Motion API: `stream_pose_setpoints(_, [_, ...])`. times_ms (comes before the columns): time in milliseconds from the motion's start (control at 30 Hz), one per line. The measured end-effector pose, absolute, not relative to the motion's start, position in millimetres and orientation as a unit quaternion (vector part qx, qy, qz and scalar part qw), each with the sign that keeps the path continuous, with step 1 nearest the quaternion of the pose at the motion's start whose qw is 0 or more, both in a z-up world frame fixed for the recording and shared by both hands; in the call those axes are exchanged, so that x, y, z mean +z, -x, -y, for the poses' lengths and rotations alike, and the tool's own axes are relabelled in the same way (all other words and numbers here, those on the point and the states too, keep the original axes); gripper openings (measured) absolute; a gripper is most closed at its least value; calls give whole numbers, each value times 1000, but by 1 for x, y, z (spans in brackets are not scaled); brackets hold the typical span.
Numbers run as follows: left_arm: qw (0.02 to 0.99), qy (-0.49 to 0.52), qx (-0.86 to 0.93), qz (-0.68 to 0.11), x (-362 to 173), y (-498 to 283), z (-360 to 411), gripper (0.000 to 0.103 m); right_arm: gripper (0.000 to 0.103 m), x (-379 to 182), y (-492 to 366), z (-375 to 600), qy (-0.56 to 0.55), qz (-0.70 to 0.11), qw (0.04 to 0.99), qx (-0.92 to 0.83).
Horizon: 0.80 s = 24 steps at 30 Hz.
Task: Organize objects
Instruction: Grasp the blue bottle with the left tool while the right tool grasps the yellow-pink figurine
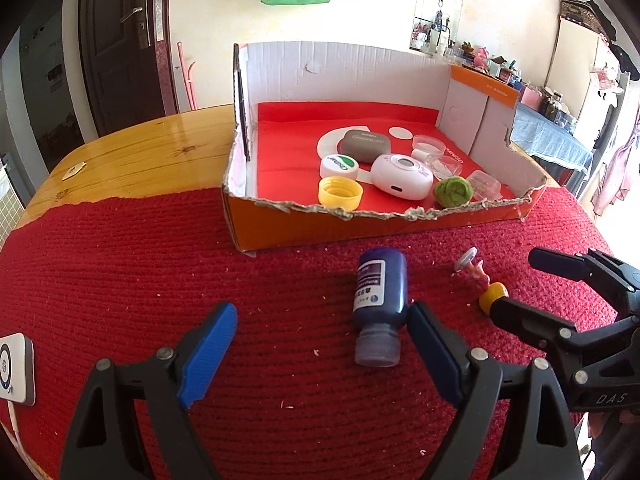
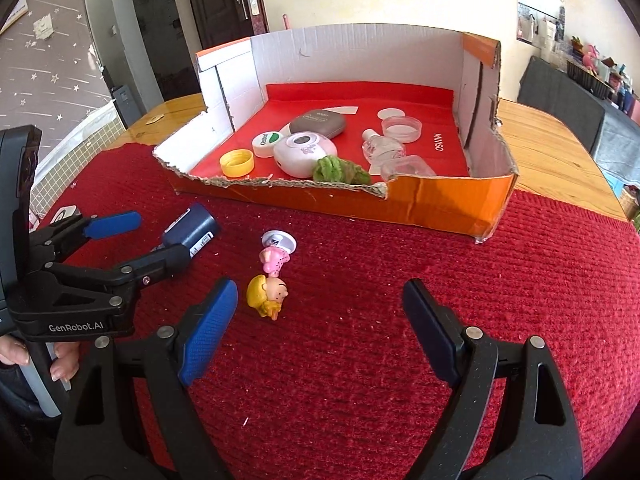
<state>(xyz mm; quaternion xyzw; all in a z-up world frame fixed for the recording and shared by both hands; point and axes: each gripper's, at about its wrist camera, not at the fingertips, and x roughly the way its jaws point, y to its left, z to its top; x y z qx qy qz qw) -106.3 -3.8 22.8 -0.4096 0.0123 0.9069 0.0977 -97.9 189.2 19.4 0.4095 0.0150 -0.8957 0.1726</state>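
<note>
Between the wide, empty fingers of the left gripper (image 1: 320, 354) lies the blue bottle (image 1: 380, 300) on the red mat (image 1: 120, 280), just beside the right finger, not yet pinched. I judge the grasp step is at hand: next, centre and close. Its cap points toward the camera, long axis toward the cardboard box (image 1: 400, 226). The right gripper (image 2: 316, 320), also wide and empty, hovers near the small doll (image 2: 270, 284).

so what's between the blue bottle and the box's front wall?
Only bare red mat with a few crumbs separates the blue bottle from the cardboard box; clearest in the left wrist view.
</note>
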Motion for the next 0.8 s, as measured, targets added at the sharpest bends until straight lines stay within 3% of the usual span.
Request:
stream_pose_setpoints(367, [137, 416, 899, -25, 23, 116, -2, 70, 80, 14, 106, -168, -417, -69, 154, -893])
stream_pose_setpoints(533, [148, 414, 898, -21, 22, 115, -6, 63, 68, 12, 110, -164, -422, -78, 157, -889])
stream_pose_setpoints(600, [156, 413, 897, -16, 22, 115, -7, 50, 61, 12, 109, -162, -420, -79, 162, -889])
stream_pose_setpoints(733, [170, 411, 895, -17, 21, 112, -10, 37, 49, 12, 108, -158, -414, -86, 173, -889])
stream_pose_setpoints(800, [174, 412, 894, -13, 21, 112, -10, 29, 29, 13, 106, -155, -411, -87, 187, -888])
